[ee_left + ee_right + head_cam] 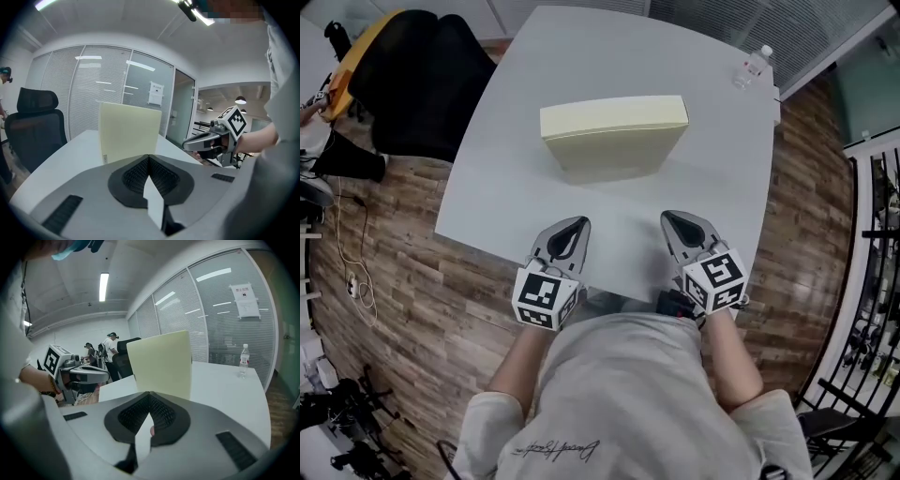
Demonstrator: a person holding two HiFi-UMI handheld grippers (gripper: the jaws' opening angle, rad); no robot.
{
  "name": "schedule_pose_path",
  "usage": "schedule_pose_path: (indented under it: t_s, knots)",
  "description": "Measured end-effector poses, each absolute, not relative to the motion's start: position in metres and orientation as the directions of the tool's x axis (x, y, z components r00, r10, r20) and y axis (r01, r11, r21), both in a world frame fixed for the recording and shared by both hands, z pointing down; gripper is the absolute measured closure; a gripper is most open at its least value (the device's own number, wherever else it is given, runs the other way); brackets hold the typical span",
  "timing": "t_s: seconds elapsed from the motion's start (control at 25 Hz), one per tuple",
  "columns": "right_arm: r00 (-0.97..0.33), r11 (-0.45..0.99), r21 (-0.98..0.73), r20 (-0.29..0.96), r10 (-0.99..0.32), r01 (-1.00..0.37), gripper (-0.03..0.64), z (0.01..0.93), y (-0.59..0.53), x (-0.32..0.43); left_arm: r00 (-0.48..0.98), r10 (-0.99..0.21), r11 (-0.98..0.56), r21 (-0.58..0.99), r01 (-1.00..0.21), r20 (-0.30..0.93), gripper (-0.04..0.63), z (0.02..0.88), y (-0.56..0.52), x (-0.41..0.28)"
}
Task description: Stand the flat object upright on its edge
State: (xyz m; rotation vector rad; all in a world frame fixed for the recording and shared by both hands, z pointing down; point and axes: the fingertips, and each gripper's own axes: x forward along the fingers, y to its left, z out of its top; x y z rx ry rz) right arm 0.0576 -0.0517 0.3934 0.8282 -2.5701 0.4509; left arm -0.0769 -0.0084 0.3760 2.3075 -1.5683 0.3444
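1x white desk (506, 187). 1x black office chair (422, 80), beside desk. 1x pale-yellow flat rectangular slab (614, 136): desk centre, upright on long edge, unsupported; task looks done, nothing left. 2x tongs, left tongs (577, 225) + right tongs (671, 219): near desk edge, clear of slab, pinched together, empty. 1x clear plastic bottle (753, 67), far corner.

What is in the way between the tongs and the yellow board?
Nothing that shows. Only bare table lies between the left tongs, the right tongs and the upright board. The water bottle stands away at the far corner.
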Motion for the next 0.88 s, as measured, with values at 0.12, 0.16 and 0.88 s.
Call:
schedule_pose_path:
  t_s: [0.12,0.16,0.88]
  knots:
    - [-0.754,0.773,-0.204,0.464,-0.465,-0.601,0.592,0.3957,-0.0434,0.0551,0.372,-0.849,-0.348,0.134,-0.928,0.376,0.584,0.3744,-0.0060,-0.0719]
    - [-0.755,0.772,-0.208,0.464,-0.463,-0.601,0.592,0.3960,-0.0421,0.0544,0.372,-0.848,-0.347,0.137,-0.928,0.376,0.584,0.3742,-0.0062,-0.0715]
    - [-0.775,0.787,-0.210,0.441,-0.453,-0.580,0.592,0.3899,-0.0486,0.0477,0.362,-0.855,-0.340,0.127,-0.932,0.370,0.584,0.3676,-0.0116,-0.0689]
